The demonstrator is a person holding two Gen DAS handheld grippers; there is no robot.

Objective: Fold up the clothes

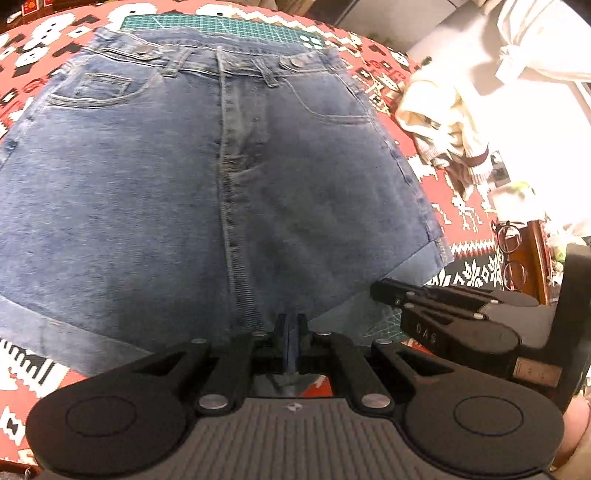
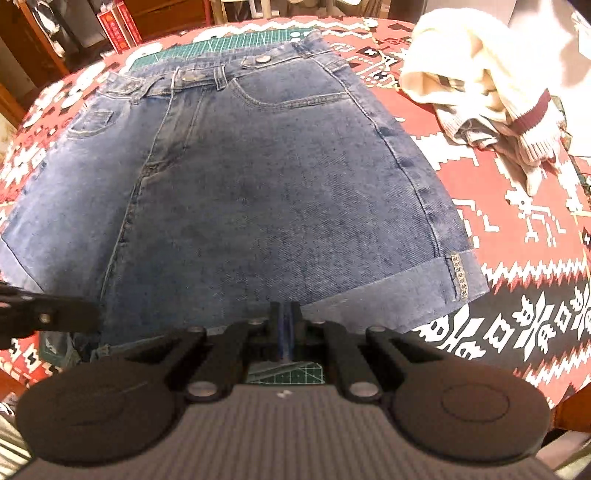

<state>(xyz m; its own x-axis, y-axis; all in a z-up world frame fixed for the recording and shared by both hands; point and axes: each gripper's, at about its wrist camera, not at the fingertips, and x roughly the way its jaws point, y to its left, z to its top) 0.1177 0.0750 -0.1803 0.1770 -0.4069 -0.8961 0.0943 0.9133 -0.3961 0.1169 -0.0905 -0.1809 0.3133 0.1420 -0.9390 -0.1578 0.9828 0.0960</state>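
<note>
Blue denim shorts [image 1: 147,184] [image 2: 258,184] lie flat, front up, on the table, waistband at the far side and cuffed hems towards me. My left gripper [image 1: 291,319] is shut, its tips at the near edge where the centre seam ends; the right wrist view shows it at the lower left [image 2: 94,317]. My right gripper [image 2: 284,308] is shut too, tips against the cuffed hem of the right leg, and appears from the side in the left wrist view [image 1: 375,288]. No fold of cloth shows between either pair of fingers.
A red, white and black patterned tablecloth [image 2: 498,221] covers the table, with a green cutting mat [image 1: 221,26] under the shorts. A crumpled cream sweater [image 2: 472,81] lies at the far right. Glasses [image 1: 511,254] rest near the table's right edge.
</note>
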